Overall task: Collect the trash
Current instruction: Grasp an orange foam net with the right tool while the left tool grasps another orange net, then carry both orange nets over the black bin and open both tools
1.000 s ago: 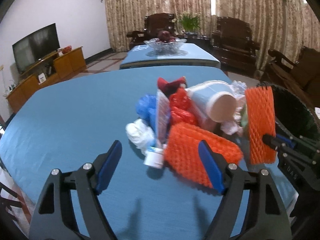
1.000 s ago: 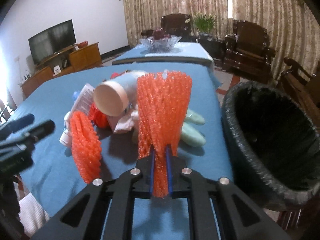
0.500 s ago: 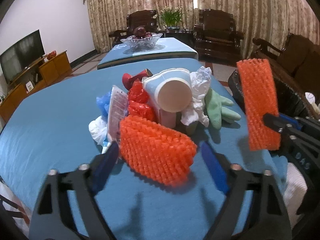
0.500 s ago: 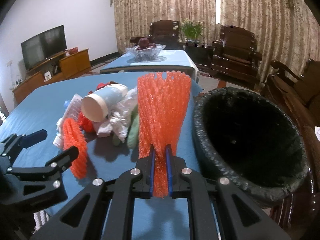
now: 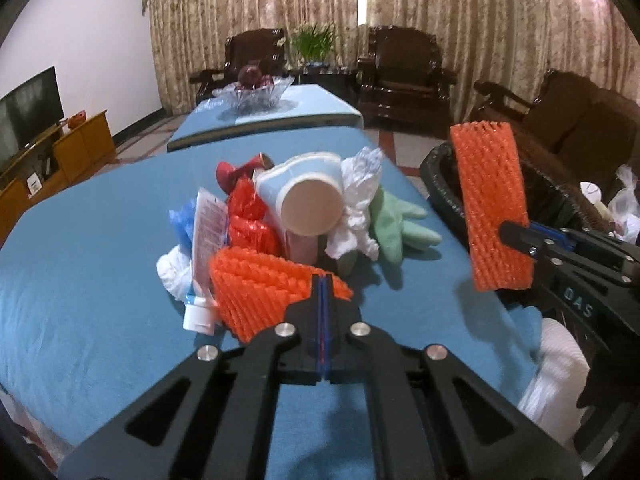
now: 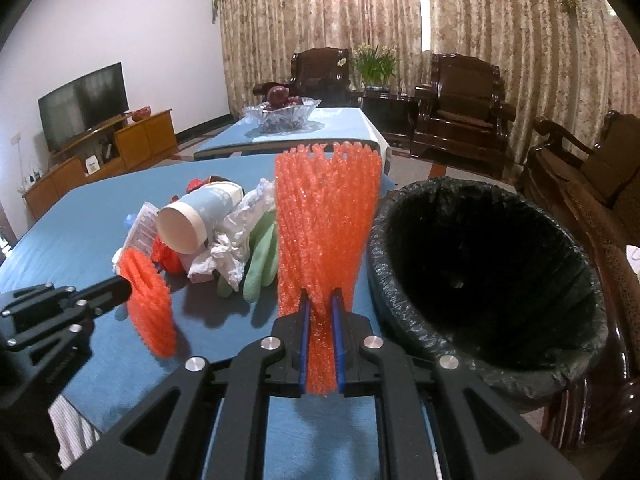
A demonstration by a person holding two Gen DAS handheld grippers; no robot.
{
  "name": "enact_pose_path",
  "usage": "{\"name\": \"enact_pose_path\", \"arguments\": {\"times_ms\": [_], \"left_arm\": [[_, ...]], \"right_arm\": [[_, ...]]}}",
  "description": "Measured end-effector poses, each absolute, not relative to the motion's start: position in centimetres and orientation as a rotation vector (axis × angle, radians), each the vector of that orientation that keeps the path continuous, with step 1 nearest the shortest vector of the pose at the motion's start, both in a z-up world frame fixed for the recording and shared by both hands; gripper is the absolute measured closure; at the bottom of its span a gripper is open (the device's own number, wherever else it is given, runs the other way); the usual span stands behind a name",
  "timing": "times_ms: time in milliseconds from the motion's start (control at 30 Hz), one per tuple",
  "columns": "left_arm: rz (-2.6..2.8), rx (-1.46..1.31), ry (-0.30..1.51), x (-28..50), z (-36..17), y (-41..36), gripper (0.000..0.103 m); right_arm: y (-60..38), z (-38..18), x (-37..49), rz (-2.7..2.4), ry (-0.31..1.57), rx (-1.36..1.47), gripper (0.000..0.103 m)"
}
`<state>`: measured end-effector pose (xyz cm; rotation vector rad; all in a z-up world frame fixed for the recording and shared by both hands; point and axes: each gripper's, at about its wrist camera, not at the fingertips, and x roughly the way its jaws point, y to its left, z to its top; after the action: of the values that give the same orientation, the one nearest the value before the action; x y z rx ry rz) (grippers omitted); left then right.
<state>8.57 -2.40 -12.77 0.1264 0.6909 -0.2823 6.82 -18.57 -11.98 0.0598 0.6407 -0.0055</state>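
Trash is heaped on the blue table (image 5: 80,280): a paper cup (image 5: 308,200), crumpled white tissue (image 5: 356,208), a green glove (image 5: 396,224), a tube (image 5: 204,240) and red wrappers (image 5: 248,216). My left gripper (image 5: 322,280) is closing tight on the edge of an orange foam net (image 5: 260,288) in front of the heap; the right wrist view shows that net (image 6: 152,304) at its tip (image 6: 122,290). My right gripper (image 6: 320,300) is shut on a second orange foam net (image 6: 328,220), held upright just left of the black-lined trash bin (image 6: 380,248).
The bin (image 5: 440,184) stands off the table's right edge. Behind it are dark wooden armchairs (image 6: 456,120). A second blue table with a glass fruit bowl (image 5: 252,92) lies beyond, and a TV cabinet (image 6: 100,152) runs along the left wall.
The left gripper's jaws went from wide open around the orange net to shut on it. The right gripper carried its net rightward, closer to the bin.
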Motion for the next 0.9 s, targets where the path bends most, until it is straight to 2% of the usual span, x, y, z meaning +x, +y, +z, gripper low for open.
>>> {"name": "enact_pose_path", "arguments": {"times_ms": [133, 167, 200, 233, 267, 300, 367, 467, 533, 600, 633, 700, 900], "left_arm": [[-0.293, 0.135, 0.703, 8.2, -13.0, -2.9, 0.102], [-0.283, 0.138, 0.717, 8.3, -13.2, -3.1, 0.097], [-0.265, 0.14, 0.739, 8.5, -13.7, -3.2, 0.081], [-0.243, 0.135, 0.756, 8.8, -14.0, -3.3, 0.068], [-0.222, 0.131, 0.757, 8.8, -14.3, -3.1, 0.046], [-0.185, 0.133, 0.747, 8.9, -14.5, -3.2, 0.04], [-0.174, 0.138, 0.753, 9.3, -15.1, -3.1, 0.039], [-0.145, 0.144, 0.772, 10.1, -16.0, -3.4, 0.039], [-0.13, 0.131, 0.791, 10.8, -16.6, -3.2, 0.053], [-0.149, 0.113, 0.808, 11.2, -16.9, -2.9, 0.075], [-0.156, 0.106, 0.804, 11.3, -16.9, -2.8, 0.079], [-0.173, 0.092, 0.787, 11.0, -16.5, -2.5, 0.083], [-0.234, 0.051, 0.708, 9.2, -13.0, -1.6, 0.085]], "right_arm": [[-18.8, -12.0, 6.4, -0.009, 0.636, 0.051, 0.093], [-18.9, -12.1, 6.4, -0.009, 0.639, 0.054, 0.093], [-18.8, -12.1, 6.4, -0.009, 0.641, 0.056, 0.093], [-18.9, -12.1, 6.4, -0.01, 0.643, 0.058, 0.093], [-18.9, -12.2, 6.3, -0.011, 0.645, 0.058, 0.093], [-18.9, -12.2, 6.3, -0.013, 0.647, 0.056, 0.093], [-19.0, -12.3, 6.4, -0.019, 0.655, 0.054, 0.093], [-19.6, -12.6, 6.7, -0.028, 0.668, 0.082, 0.093], [-19.7, -12.6, 6.9, -0.03, 0.668, 0.084, 0.093], [-19.5, -12.5, 7.0, -0.026, 0.672, 0.08, 0.093], [-19.5, -12.6, 7.0, -0.024, 0.673, 0.078, 0.093], [-19.4, -12.6, 7.2, -0.019, 0.675, 0.073, 0.092], [-19.3, -11.8, 7.1, -0.01, 0.654, 0.065, 0.092]]}}
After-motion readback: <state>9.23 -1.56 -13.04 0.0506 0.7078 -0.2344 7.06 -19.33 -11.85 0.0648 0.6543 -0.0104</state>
